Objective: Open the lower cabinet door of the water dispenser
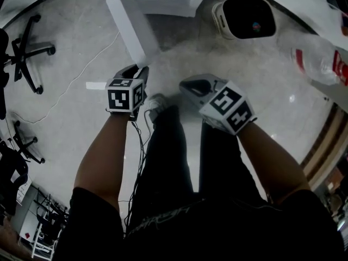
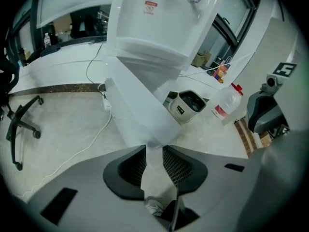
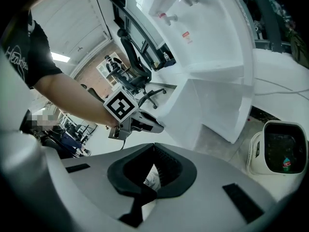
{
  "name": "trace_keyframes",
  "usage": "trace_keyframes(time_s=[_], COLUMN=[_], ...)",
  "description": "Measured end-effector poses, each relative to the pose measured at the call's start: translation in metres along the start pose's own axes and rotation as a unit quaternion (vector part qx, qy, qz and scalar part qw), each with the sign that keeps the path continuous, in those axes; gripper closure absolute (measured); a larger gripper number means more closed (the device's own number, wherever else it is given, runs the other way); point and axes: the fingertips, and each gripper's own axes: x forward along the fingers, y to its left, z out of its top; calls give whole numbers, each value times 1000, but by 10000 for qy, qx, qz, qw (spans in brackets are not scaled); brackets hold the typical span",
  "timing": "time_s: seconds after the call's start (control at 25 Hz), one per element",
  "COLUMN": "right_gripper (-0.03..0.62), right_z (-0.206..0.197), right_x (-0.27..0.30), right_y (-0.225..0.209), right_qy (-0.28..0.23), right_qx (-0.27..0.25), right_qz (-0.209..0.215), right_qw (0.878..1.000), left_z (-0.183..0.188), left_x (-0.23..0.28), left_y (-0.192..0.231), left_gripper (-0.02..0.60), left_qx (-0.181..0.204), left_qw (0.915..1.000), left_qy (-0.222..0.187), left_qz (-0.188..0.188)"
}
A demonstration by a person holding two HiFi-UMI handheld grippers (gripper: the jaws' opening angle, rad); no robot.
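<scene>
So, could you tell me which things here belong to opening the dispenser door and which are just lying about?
Job: dispenser, door, left gripper on the door's edge.
Lying about: white appliance, bottle, chairs, cable.

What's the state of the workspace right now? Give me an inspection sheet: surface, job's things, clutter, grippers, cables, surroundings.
Surface: pale polished floor.
Job's things: white water dispenser; its lower cabinet door stands swung out.
Clutter: white appliance with a dark window and a plastic bottle with a red label, both on the floor beside the dispenser.
Grippers: left gripper, fingers apart with the door's free edge at their tips, grip not certain; right gripper, fingers together, nothing between them.
Cables: white cable trails across the floor; dark leads hang from the left gripper.
Surroundings: office chair off to the left.
</scene>
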Motion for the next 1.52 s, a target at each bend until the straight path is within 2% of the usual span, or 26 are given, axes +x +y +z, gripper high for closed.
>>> trace_keyframes(time_s=[0.2, 0.76, 1.52], right_gripper=[582, 582, 582], right_z=[6, 24, 55], right_x=[15, 50, 98], right_y=[11, 35, 51], right_qy=[28, 82, 153], right_qx=[1, 92, 76], right_qz=[1, -49, -75], right_qw=[10000, 9999, 9998], left_z=[-7, -22, -34], left_x=[-5, -18, -39], left_y=[12, 46, 103], left_gripper=[477, 477, 477], left_qx=[299, 583, 1512], left_qw=[9993, 9963, 9824], left_qy=[160, 333, 733], left_qz=[-181, -528, -822])
